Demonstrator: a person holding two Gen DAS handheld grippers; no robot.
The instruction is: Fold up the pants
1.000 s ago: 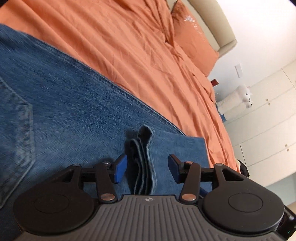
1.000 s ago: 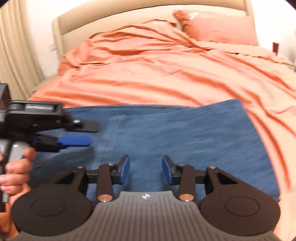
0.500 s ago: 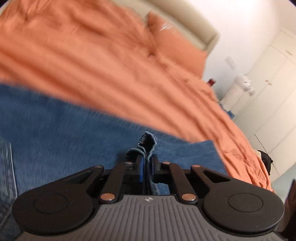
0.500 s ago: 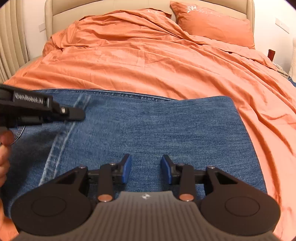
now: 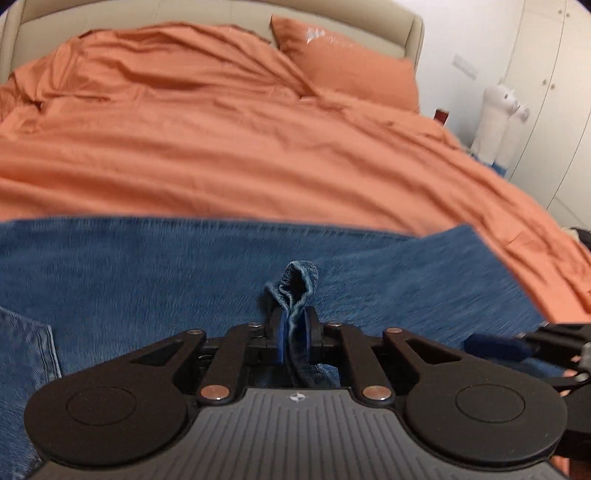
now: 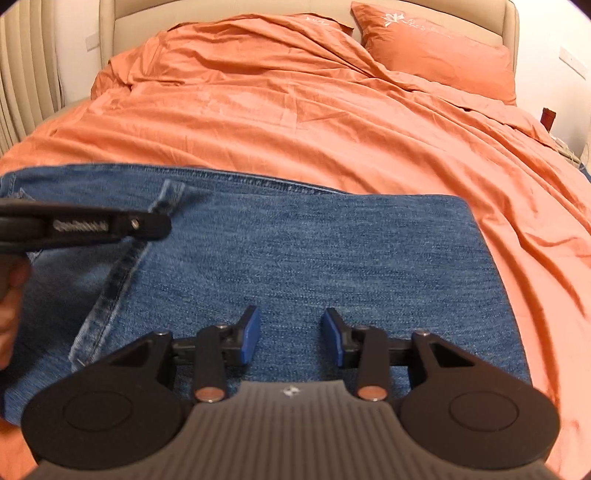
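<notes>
Blue denim pants (image 5: 147, 280) lie folded on the orange bed, also in the right wrist view (image 6: 314, 251). My left gripper (image 5: 294, 332) is shut on a bunched edge of the pants (image 5: 295, 284) that sticks up between its blue pads. It shows side-on at the left of the right wrist view (image 6: 110, 225), lifting a hemmed strip (image 6: 118, 280). My right gripper (image 6: 291, 338) is open and empty just above the denim near its front edge. One of its blue pads shows at the right of the left wrist view (image 5: 495, 347).
The orange duvet (image 6: 332, 110) covers the bed, with an orange pillow (image 6: 436, 55) and beige headboard (image 6: 129, 33) at the far end. A white soft toy (image 5: 495, 122) and white wardrobe doors (image 5: 554, 110) stand to the right. A curtain (image 6: 22, 74) hangs at the left.
My left gripper has closed on the bunched pants edge and swung to face the headboard. My right gripper has stayed open and dropped closer to the denim.
</notes>
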